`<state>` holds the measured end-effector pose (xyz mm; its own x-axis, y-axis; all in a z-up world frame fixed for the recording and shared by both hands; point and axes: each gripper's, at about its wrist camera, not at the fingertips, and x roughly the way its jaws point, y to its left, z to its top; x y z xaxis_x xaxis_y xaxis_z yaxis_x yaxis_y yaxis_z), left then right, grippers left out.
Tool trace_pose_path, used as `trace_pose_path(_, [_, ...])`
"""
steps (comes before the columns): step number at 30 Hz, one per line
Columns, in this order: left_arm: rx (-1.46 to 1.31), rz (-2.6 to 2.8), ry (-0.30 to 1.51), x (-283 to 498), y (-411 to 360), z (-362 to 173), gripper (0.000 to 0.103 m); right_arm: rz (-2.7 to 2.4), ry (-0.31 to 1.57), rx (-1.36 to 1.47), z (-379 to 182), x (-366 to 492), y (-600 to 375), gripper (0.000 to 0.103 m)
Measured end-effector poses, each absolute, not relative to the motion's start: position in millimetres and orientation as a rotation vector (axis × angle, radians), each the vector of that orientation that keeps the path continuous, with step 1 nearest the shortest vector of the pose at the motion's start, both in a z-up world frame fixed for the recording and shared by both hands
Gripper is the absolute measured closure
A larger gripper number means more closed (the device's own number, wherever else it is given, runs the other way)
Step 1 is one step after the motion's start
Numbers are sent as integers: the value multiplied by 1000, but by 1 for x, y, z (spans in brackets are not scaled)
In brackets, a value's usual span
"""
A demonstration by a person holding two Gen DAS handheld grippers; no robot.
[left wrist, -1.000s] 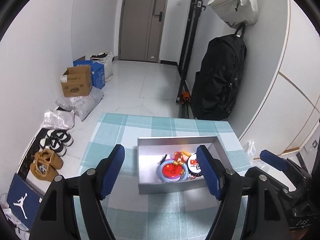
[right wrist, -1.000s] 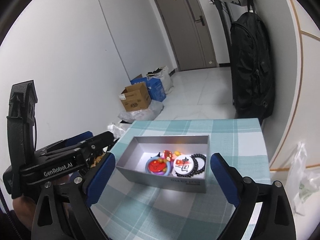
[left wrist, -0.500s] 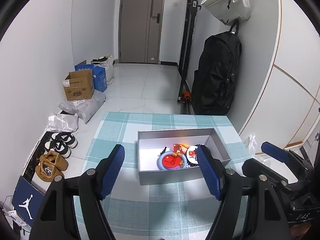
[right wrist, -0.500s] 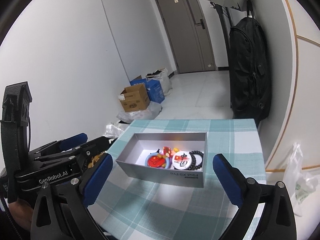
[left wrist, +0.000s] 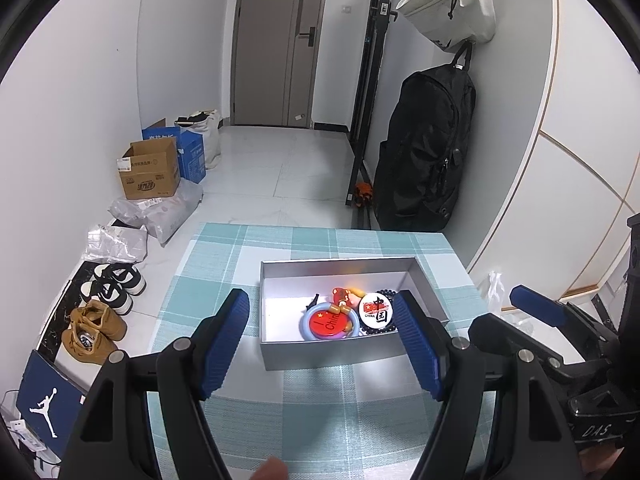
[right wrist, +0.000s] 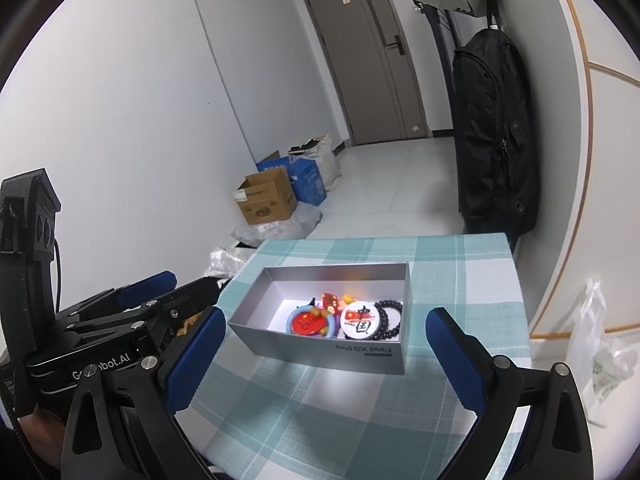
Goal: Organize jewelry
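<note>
Grippers clear of box, jaws apart, nothing held
Left gripper [left wrist: 322, 344] and right gripper [right wrist: 320, 354] gape over box [right wrist: 340, 354]; a careless reach could snag the bead bracelet [right wrist: 387, 318].

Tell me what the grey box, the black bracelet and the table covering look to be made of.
Grey box: likely cardboard with a matte silver-grey finish; thin straight walls and printed lettering on its side suggest a phone package.
Black bracelet: round glossy beads, perhaps stone, glass or plastic; the look leaves it open.
Table covering: seemingly woven fabric or vinyl, teal-and-white plaid, matte with fine ribbing.
</note>
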<state>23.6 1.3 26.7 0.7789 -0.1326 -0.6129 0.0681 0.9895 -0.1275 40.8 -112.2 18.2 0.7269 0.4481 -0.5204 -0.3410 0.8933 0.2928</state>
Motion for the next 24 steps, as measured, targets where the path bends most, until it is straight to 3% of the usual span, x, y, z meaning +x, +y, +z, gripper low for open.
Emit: trace_pose_path(24, [-125, -123, 664, 24, 7, 30, 33, 441, 631, 171, 15, 40, -109, 2])
